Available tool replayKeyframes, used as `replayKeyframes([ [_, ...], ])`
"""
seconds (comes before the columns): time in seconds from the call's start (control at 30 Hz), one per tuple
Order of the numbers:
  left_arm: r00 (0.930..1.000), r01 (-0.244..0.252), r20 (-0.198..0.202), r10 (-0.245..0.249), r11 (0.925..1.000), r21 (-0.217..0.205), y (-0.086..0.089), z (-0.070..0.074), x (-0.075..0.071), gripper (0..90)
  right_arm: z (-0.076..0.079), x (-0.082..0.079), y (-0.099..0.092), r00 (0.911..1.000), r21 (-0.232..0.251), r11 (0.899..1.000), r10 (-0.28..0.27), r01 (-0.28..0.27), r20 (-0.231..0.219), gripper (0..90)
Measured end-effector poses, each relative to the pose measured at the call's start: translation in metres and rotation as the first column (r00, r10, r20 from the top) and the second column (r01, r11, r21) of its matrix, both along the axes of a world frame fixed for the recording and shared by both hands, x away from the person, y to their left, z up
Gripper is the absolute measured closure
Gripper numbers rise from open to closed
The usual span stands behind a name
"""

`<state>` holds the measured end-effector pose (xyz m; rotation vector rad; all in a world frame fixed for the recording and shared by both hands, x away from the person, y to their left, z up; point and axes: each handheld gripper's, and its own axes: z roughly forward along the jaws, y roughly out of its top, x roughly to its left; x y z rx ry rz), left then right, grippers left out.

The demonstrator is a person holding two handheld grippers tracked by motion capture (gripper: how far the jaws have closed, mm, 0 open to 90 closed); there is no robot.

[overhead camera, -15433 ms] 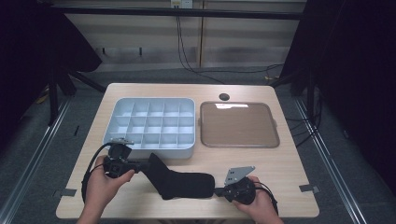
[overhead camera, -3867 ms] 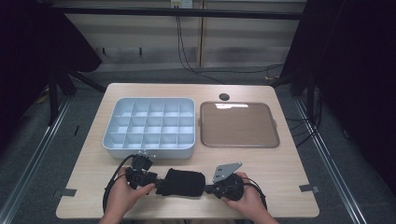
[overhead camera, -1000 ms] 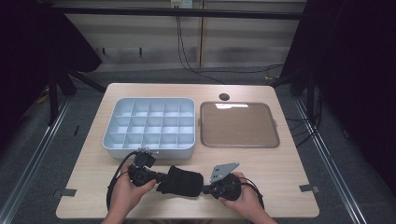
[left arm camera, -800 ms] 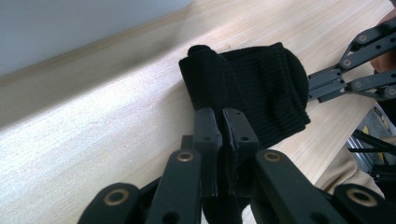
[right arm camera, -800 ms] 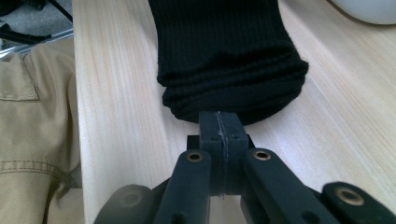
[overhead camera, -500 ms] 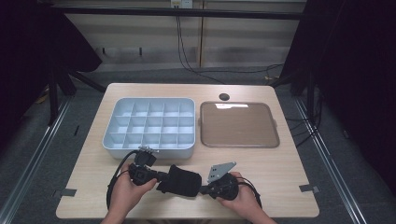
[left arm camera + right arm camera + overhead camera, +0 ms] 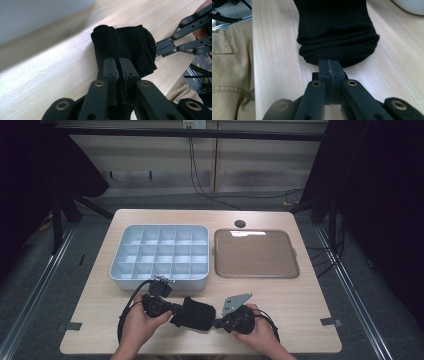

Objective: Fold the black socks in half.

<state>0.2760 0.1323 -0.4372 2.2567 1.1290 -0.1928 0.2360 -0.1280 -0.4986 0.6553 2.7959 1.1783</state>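
The folded black sock (image 7: pixel 194 313) lies on the table (image 7: pixel 310 305) at 6 o'clock of the compartment tray (image 7: pixel 161 255). The left gripper (image 7: pixel 176 311) pinches fabric at its 9 o'clock end. The right gripper (image 7: pixel 218 322), jaws pressed together, meets its 3 o'clock end.

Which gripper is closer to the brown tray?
The right gripper. It sits at the table's near edge, below the brown tray. The left gripper is farther left, in front of the grey compartment box. Both pinch the black sock.

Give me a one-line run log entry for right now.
left gripper: shut on black sock | right gripper: shut on black sock | sock: bundled, on table, near compartment tray
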Motion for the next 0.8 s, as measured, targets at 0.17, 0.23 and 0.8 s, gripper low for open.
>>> replayKeyframes([
  [0.17,0.9999,0.011,0.002,-0.011,0.9999,0.0,-0.007,0.002,0.001,84.4,0.0,0.0,0.0,1.0,0.002,1.0,0.003,-0.003,0.003,90.0],
  [0.23,0.9998,0.021,-0.002,-0.021,0.9998,0.003,-0.009,0.003,0.001,84.4,0.0,0.0,0.0,1.0,0.003,1.0,0.003,-0.003,0.004,90.0],
  [0.8,0.9989,0.048,-0.004,-0.048,0.9989,-0.002,-0.021,0.006,0.003,84.4,-0.001,0.0,0.002,1.0,0.009,1.0,0.003,-0.003,0.009,90.0],
])
